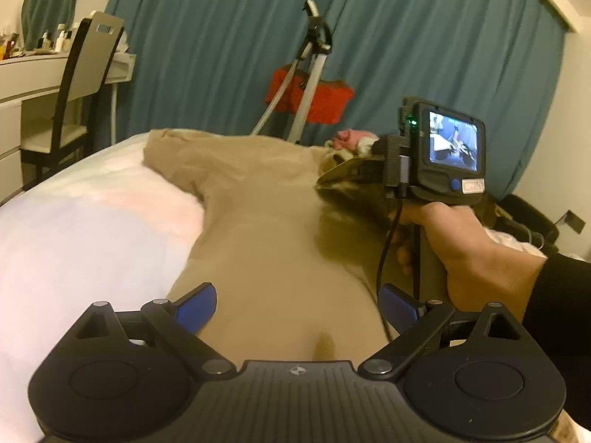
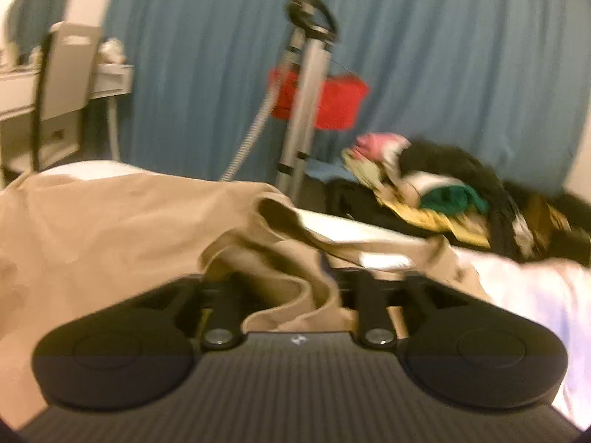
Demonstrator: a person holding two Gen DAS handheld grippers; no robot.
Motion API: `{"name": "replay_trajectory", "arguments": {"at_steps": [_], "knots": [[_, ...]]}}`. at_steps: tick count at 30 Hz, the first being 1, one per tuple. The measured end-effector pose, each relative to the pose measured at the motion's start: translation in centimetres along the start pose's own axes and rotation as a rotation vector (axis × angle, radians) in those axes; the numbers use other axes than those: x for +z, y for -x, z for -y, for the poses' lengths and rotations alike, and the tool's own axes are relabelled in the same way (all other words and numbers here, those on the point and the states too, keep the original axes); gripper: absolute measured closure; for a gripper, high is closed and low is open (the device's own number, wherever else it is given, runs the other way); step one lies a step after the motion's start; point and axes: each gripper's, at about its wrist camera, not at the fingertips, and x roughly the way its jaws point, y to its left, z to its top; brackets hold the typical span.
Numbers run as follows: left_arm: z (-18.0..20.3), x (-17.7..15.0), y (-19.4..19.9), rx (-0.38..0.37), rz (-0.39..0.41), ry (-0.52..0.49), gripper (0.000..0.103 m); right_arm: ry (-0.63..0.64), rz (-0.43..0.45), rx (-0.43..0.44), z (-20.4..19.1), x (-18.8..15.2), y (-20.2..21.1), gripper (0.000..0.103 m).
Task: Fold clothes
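Left wrist view: the left gripper [image 1: 298,310] hangs low over the tan garment [image 1: 258,214], its two blue-padded fingers [image 1: 197,308] spread wide with nothing between them, only flat cloth below. To the right of the garment's middle, the person's right hand [image 1: 465,254], in a black sleeve [image 1: 561,302], grips the handle of the right gripper [image 1: 343,173] upright, wrist bent so the tool points away toward the garment's far end; its tips are down at the cloth, and a small lit screen [image 1: 453,141] on its back faces the camera.

The tan garment lies spread on the white bed [image 1: 74,229], its long axis running from the near edge away toward the blue curtain [image 1: 406,37]. One sleeve [image 1: 173,151] branches off to the left at the far end.

In the blurred right wrist view, a bunched fold of the garment [image 2: 288,280] rises between the right gripper's [image 2: 295,295] black linkages and covers the fingertips, so how tightly it is closed there cannot be told. Beyond the garment's far right corner sits a heap of mixed clothes [image 2: 436,192]. Past the garment's far edge stand a grey stand [image 2: 306,110] with a red basket [image 2: 325,99], and off to its far left a chair [image 1: 85,85] at a white desk [image 1: 33,70].
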Motion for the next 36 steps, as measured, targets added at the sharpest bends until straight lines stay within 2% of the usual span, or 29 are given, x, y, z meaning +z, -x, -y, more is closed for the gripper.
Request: {"name": "replay_trajectory", "arguments": {"at_steps": [1,4,8,14,20,25,36], "knots": [[0.1,0.0,0.1,-0.002,0.0,0.001,0.007,-0.025,0.005,0.017,0.7,0.2,0.8,0.027],[0.5,-0.1,0.5,-0.008,-0.002,0.003,0.007,-0.098,0.015,0.086,2.8,0.8,3.8,0.027],[0.9,-0.1,1.0,-0.016,-0.004,0.007,0.007,-0.168,0.027,0.156,4.7,0.1,10.8,0.026],[2.1,-0.3,2.4,-0.03,0.003,-0.007,0.007,-0.242,-0.004,0.229,7.6,-3.6,23.7,0.026],[4.9,-1.7,5.4,-0.016,0.018,-0.107,0.006,-0.331,-0.015,0.266,10.8,-8.6,33.9,0.026],[6.9,-2.9,7.5,0.009,0.01,-0.159,0.006,-0.388,-0.023,0.23,13.1,-12.2,36.3,0.025],[9.6,-5.6,9.9,0.041,-0.029,-0.248,0.006,-0.558,-0.063,0.189,17.8,-13.6,35.9,0.026]]}}
